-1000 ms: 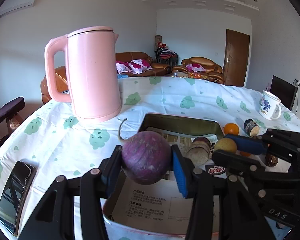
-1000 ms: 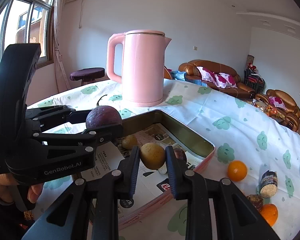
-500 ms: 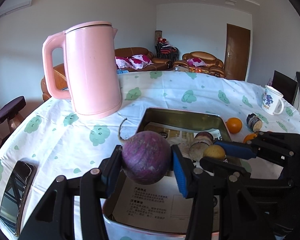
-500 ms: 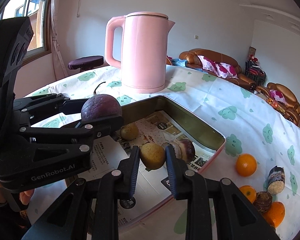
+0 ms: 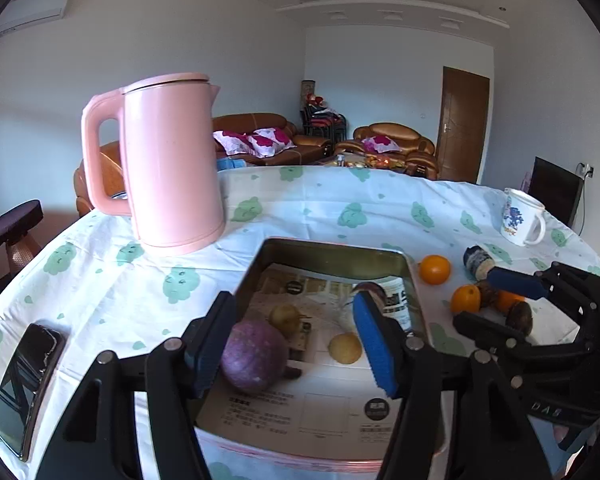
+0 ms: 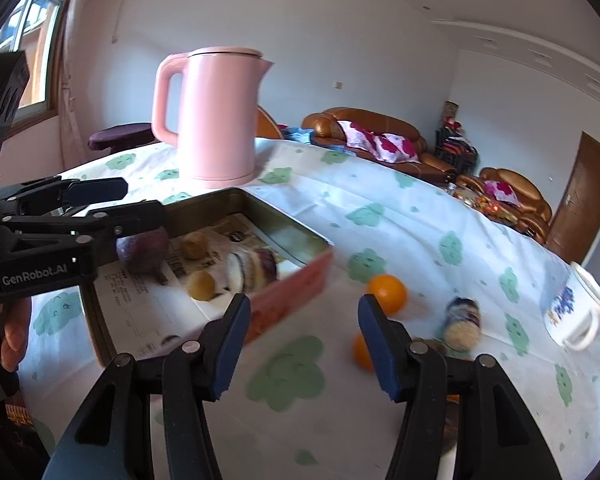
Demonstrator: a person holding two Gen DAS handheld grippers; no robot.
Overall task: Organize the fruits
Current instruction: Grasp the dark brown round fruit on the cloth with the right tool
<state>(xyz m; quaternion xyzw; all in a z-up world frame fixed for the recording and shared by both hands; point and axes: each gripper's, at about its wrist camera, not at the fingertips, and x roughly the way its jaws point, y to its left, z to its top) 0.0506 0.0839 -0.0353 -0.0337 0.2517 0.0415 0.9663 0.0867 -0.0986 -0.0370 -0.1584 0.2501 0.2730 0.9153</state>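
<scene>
1. A rectangular metal tray (image 5: 336, 249) with a pink outer wall is seen on a table covered by a white cloth with green prints (image 5: 100, 280); its floor is lined with printed paper.
2. Inside the tray, a purple fruit (image 5: 255, 356) is found at the near left, resting on the paper. A small yellowish fruit (image 5: 285, 317) lies just beyond it, and another yellow fruit (image 5: 345, 348) lies to its right. A cut purple-and-white piece (image 6: 252, 266) is seen further right in the tray, blurred in the right wrist view.
3. Outside the tray, to the right, two oranges (image 5: 434, 269) are set on the cloth, near a small dark jar lying on its side (image 5: 477, 262) and a brown round fruit (image 5: 520, 317). A white mug (image 5: 523, 222) is placed at the far right.
4. A pink kettle (image 5: 168, 160) stands upright beyond the tray's far left corner, and a phone (image 5: 24, 384) lies at the near left edge of the table.
5. The left gripper (image 5: 296, 346) is held over the near part of the tray with its jaws spread wide; the purple fruit sits just beside the left pad, and nothing is clamped.
6. The right gripper (image 6: 302, 344) is held over the cloth to the right of the tray, its jaws apart and nothing between them.
</scene>
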